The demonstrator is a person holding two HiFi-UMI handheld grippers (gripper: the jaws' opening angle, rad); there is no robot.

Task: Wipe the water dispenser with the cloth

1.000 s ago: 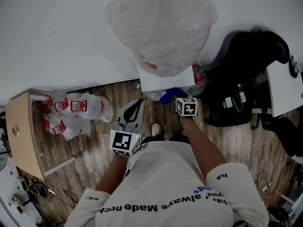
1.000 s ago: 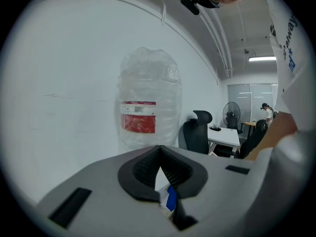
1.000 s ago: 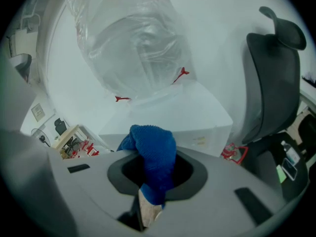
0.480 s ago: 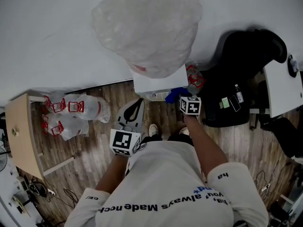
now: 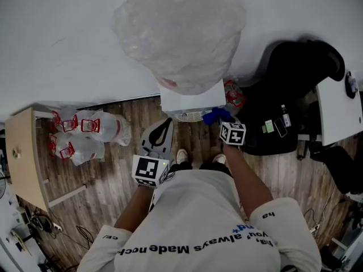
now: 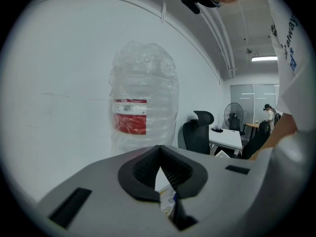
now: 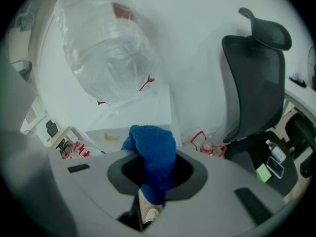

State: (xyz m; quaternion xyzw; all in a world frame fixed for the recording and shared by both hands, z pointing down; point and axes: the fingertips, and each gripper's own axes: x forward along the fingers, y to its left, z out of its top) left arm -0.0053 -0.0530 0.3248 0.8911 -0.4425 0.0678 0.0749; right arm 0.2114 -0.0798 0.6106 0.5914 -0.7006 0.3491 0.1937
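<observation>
Well to the left of the water dispenser (image 5: 190,98), clear bags with red markings (image 5: 85,136) lie on the wooden floor (image 5: 113,174) against the wall. Nearer, in front of the dispenser and a little to its left, the left claw (image 6: 159,147) points at it with its tips pressed together and nothing between them. It looks idle and hangs back from the white cabinet.

The dispenser stands upright against the wall, with a large bottle wrapped in plastic film (image 5: 178,33) on top. Its long axis runs floor to ceiling.

Just off the cabinet's front right corner, the right claw (image 5: 221,120) is clamped on the blue cloth (image 7: 157,149), which bunches out past the tips towards the dispenser. The pictures do not settle whether the cloth touches the cabinet; it is close beside it at least. To the right of the dispenser stands a black office chair (image 5: 295,78).

The cabinet lies straight ahead of the right claw and slightly to its left, so this is the nearer hand. A short push forward should bring the cloth onto the white surface. The strokes would probably run best up and down the cabinet.
</observation>
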